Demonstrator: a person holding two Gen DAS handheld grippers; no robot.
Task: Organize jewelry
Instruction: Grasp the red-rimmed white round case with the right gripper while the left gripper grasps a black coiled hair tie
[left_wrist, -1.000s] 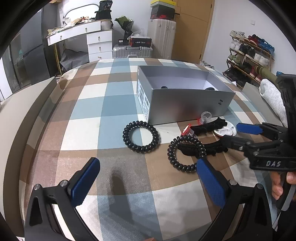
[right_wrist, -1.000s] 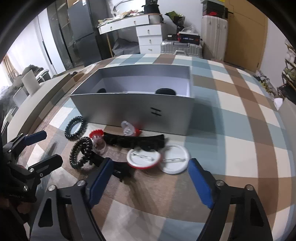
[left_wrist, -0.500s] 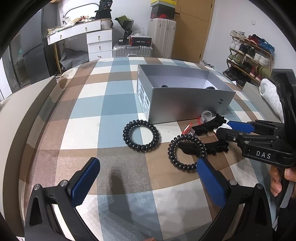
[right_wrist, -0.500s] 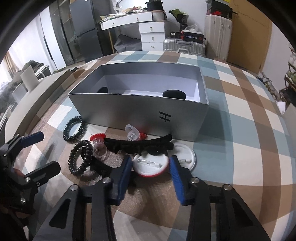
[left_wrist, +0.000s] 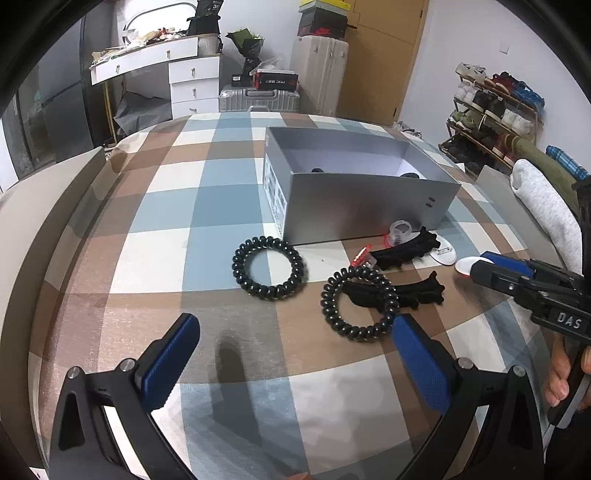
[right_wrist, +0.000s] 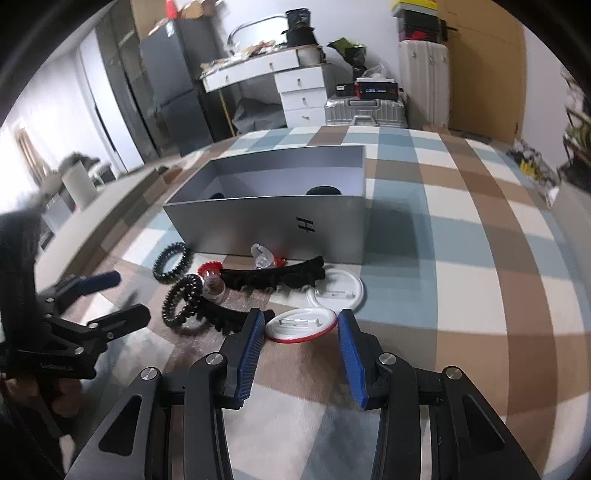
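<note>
Left wrist view: left gripper (left_wrist: 295, 354) spread wide, empty, above the checked cloth (left_wrist: 155, 221); grey box (left_wrist: 365, 192) beyond holds two dark items, barely visible. Right wrist view: right gripper (right_wrist: 301, 349) clamps the red-rimmed badge (right_wrist: 301, 325), just near of the box (right_wrist: 273, 218).

Even, soft indoor light, fairly bright; no hard glare. Left wrist view sharp, w/ a soft dark shadow streak lower centre on the checked cloth (left_wrist: 155, 206). Right wrist view motion-blurred, esp. left & right edges; bright washed-out patch upper left. Both views: strong fisheye bending, black vignette in corners. Grey box (right_wrist: 266, 218) throws a shadow to its right.
</note>
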